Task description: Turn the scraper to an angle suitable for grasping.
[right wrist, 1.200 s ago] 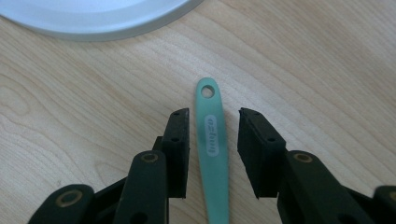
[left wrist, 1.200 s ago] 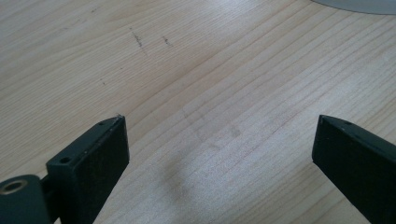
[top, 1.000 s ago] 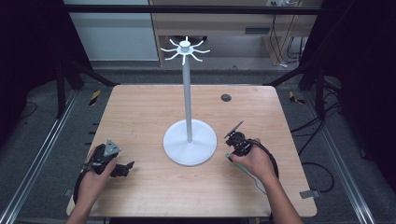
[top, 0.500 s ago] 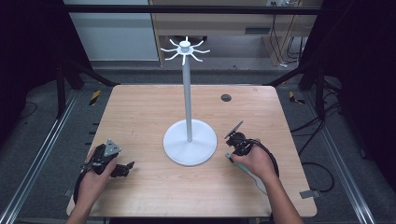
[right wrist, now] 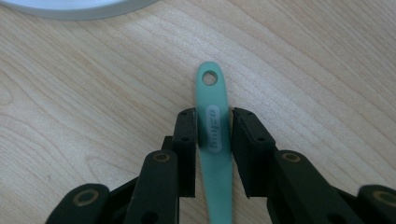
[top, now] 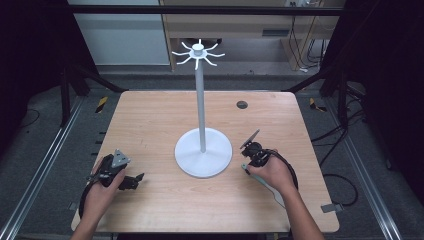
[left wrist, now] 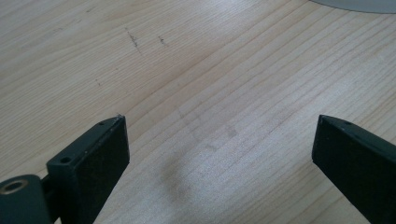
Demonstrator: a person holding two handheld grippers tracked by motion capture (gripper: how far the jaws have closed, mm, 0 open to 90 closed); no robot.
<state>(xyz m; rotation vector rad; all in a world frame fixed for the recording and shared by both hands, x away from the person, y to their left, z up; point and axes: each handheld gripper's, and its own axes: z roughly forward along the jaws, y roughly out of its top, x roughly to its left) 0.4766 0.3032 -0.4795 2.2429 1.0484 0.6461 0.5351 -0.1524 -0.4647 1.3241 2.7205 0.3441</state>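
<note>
A tall white stand (top: pixel 201 110) with a round base (top: pixel 203 152) and a ring of hooks (top: pixel 198 53) at its top stands mid-table. My right gripper (right wrist: pixel 215 119) is shut on the flat handle of a green utensil (right wrist: pixel 211 95), whose end has a hanging hole and points towards the base (right wrist: pixel 74 7). In the high view this gripper (top: pixel 248 161) sits just right of the base, and the utensil's other end (top: pixel 274 191) pokes out under the forearm. My left gripper (left wrist: pixel 219 140) is open over bare wood, at the table's front left (top: pixel 131 181).
The wooden table (top: pixel 150 120) has a small dark round grommet (top: pixel 242 104) at its back right. Metal rails and cables run along the floor on both sides. The stand's base edge (left wrist: pixel 355 3) lies beyond the left gripper.
</note>
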